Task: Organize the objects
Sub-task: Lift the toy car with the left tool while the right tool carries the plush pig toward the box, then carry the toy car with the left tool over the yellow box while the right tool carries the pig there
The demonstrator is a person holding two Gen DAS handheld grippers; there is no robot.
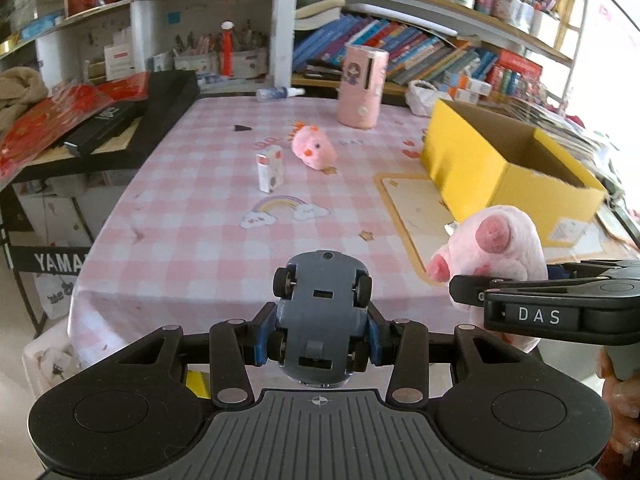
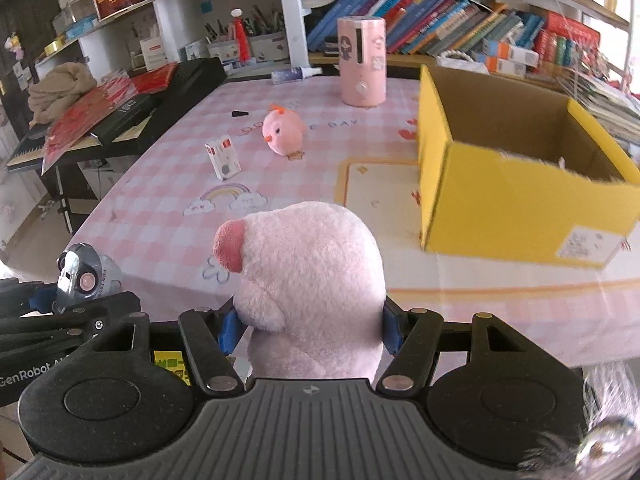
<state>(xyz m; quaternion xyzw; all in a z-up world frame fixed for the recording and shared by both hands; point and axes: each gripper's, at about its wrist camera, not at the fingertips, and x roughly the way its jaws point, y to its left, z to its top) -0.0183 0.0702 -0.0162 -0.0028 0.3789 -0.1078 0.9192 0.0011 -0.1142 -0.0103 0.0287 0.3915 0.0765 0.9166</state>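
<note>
A grey toy car (image 1: 323,316), turned underside up, sits clamped between the blue pads of the left gripper (image 1: 318,334), held above the near edge of the bench (image 1: 180,216). Just beside it, the right gripper (image 2: 310,326) is closed on a pink plush pig (image 2: 308,284), its jaws pressing into the soft body. Both toys are off the pink checked cloth and neither has reached the open yellow box (image 2: 512,196) that stands on the bench's right side, nearest the pig.

The sorting looks to be in its middle stage: two items are in hand, while the box, as far as its visible interior shows, holds nothing that can be made out. Left on the cloth are a pink chick plush (image 1: 314,148) lying near the centre, a small white carton (image 1: 271,168) standing just beside it, a tall pink cylinder (image 1: 362,86) toward the far edge, and a small spray bottle (image 1: 280,93) lying by the shelves.
</note>
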